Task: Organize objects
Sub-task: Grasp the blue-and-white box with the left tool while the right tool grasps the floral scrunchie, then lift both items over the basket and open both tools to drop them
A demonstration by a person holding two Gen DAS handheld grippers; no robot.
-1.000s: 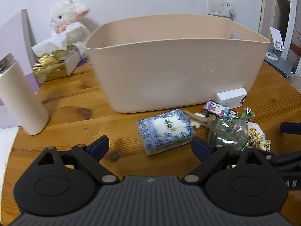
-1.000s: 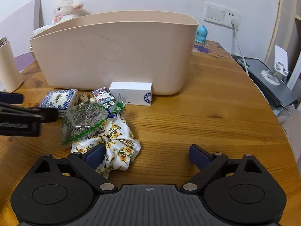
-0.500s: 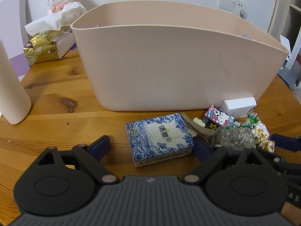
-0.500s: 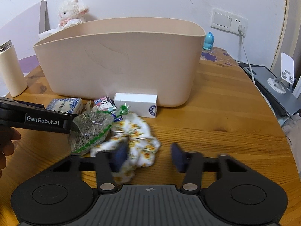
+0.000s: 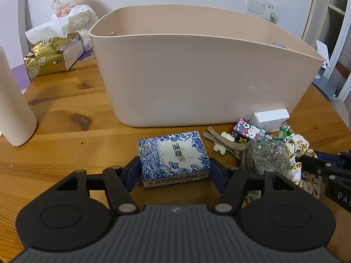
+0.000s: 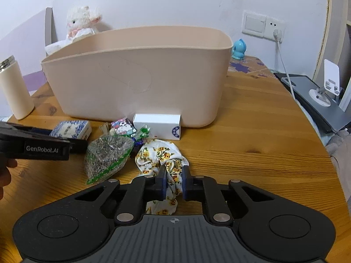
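Note:
A blue-and-white tissue pack (image 5: 174,156) lies on the wooden table in front of the beige tub (image 5: 197,70). My left gripper (image 5: 174,171) has closed on both sides of the pack. In the right wrist view my right gripper (image 6: 173,180) is shut on a floral fabric scrunchie (image 6: 160,155). Beside it lie a clear bag of dried herbs (image 6: 107,153), a cartoon packet (image 6: 122,127) and a white box (image 6: 158,125). The herb bag (image 5: 265,157) and scrunchie (image 5: 300,149) also show in the left wrist view.
A cream bottle (image 5: 13,100) stands at the left. A gold tissue box (image 5: 50,59) and a plush lamb (image 5: 74,11) sit behind the tub. A blue figurine (image 6: 239,49), a wall socket with a cable and a phone stand (image 6: 326,87) are at the right.
My left gripper advanced and narrowed onto the tissue pack. My right gripper moved forward and shut on the floral scrunchie.

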